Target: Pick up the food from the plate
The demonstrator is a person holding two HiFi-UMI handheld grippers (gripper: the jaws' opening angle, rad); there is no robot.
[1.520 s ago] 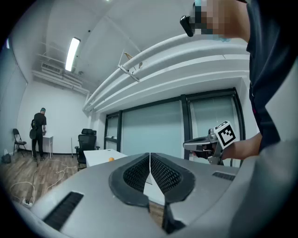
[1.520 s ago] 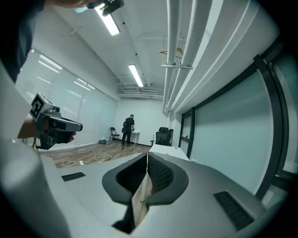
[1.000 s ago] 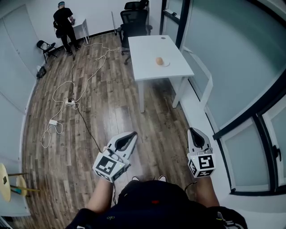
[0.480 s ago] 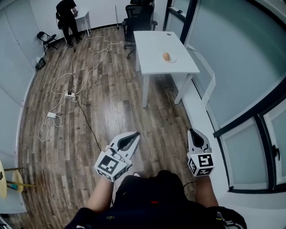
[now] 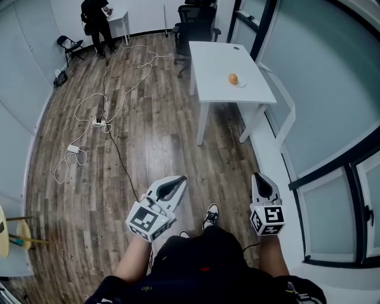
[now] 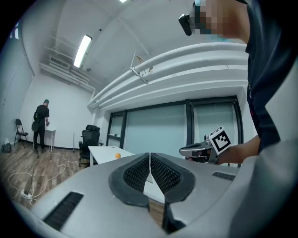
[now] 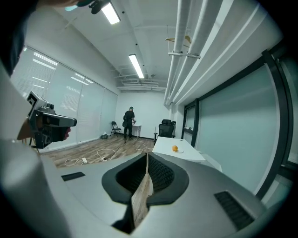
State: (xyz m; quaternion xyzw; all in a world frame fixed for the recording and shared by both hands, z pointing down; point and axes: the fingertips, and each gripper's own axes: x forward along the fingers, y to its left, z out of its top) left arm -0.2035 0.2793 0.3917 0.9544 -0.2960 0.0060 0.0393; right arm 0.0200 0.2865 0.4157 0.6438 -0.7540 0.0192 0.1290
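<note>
An orange round piece of food lies on a small white plate on a white table, far ahead of both grippers. My left gripper and right gripper are held low over the wooden floor, close to the person's body, both shut with nothing in them. In the left gripper view the left gripper has its pads pressed together, and the food is a small dot on the distant table. The right gripper is likewise shut, with the food on the table beyond it.
A black office chair stands behind the table. Cables and a power strip trail over the floor at left. A person stands at a small white desk at the far wall, near a folding chair. Glass walls line the right side.
The table with the food has drawn nearer and slid right and down in the head view. Both grippers keep their places in that view and stay shut.
</note>
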